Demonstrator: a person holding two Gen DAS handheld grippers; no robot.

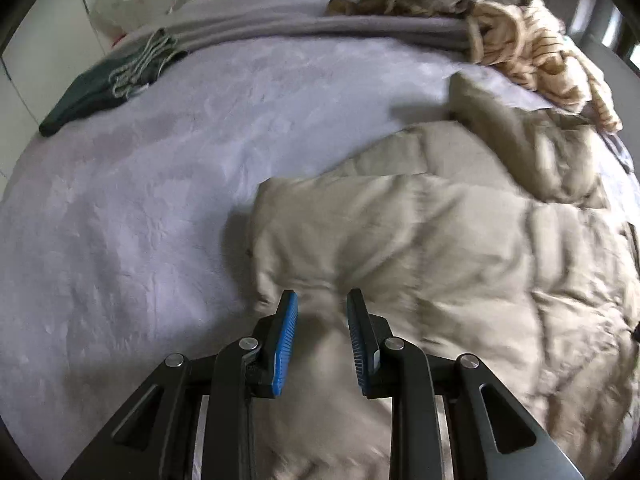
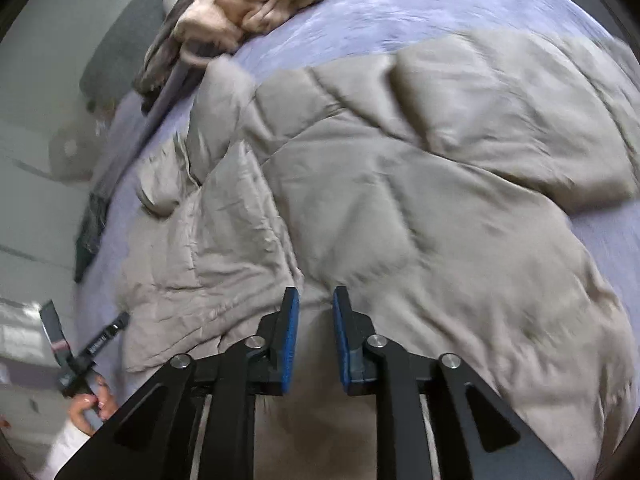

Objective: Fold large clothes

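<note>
Left wrist view: left hand-held gripper (image 1: 322, 300) pinched a bunch of the beige puffer coat (image 1: 440, 240), fabric bulged between its blue pads. Coat lay on the lilac bed (image 1: 160, 200), one sleeve (image 1: 520, 140) flopped across it toward the far side. Right wrist view: right hand-held gripper (image 2: 316, 296) sat low over the coat (image 2: 400, 180), jaws partly spread; fabric lay in the gap, but I could not tell whether the pads pressed it. Left of the coat, a hand (image 2: 90, 404) held the other tool.

Progress, judged: early to mid. Coat bunched and wrinkled, no neat fold visible; sleeves and body left to square up. Beyond the coat sat a folded grey blanket (image 1: 320, 28), a striped knit (image 1: 540, 52), and a dark folded garment (image 1: 104, 88) at the bed's left edge.

No readable brand or writing; blur hid any label.
</note>
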